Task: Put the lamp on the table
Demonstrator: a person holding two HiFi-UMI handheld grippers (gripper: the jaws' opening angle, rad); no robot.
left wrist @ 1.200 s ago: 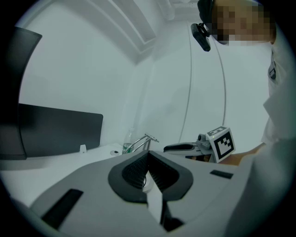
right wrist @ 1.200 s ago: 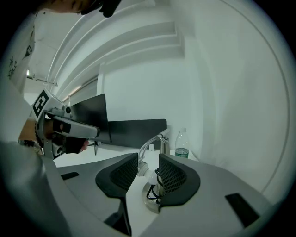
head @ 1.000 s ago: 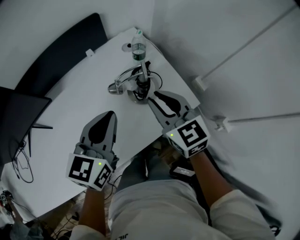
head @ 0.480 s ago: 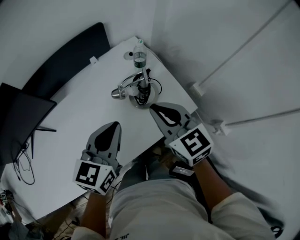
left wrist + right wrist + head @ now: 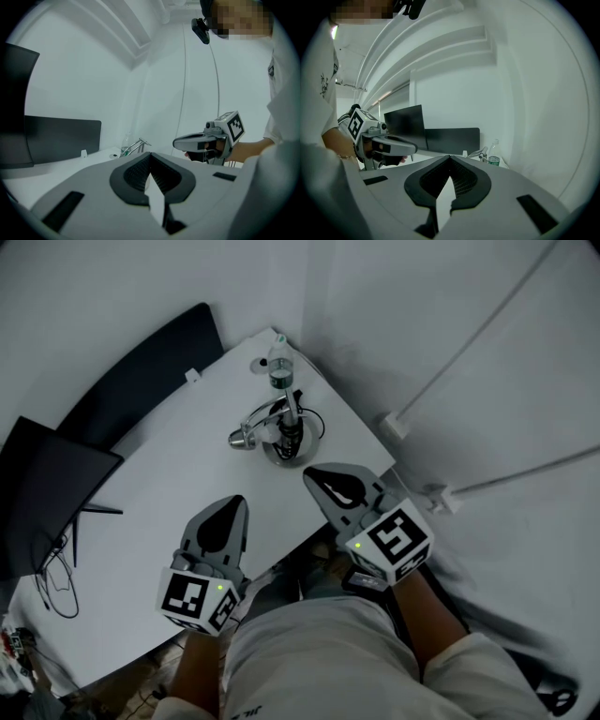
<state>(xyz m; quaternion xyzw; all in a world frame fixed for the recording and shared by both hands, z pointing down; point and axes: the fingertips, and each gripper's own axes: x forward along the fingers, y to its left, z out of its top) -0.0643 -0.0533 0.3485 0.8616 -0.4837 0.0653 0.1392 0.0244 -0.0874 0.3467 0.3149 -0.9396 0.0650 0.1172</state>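
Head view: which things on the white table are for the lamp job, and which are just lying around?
For the job: lamp, standing on the table; left gripper and right gripper, both shut and empty.

Just lying about: water bottle behind the lamp; monitor; loose cables.

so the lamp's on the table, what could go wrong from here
1. The lamp stands close to the right edge of the table, so a bump from that side could push it off.
2. Its black cable loops loosely round the base. A snag there might drag the lamp.
3. The water bottle stands just behind it at the corner, and a knock could tip it onto the lamp.
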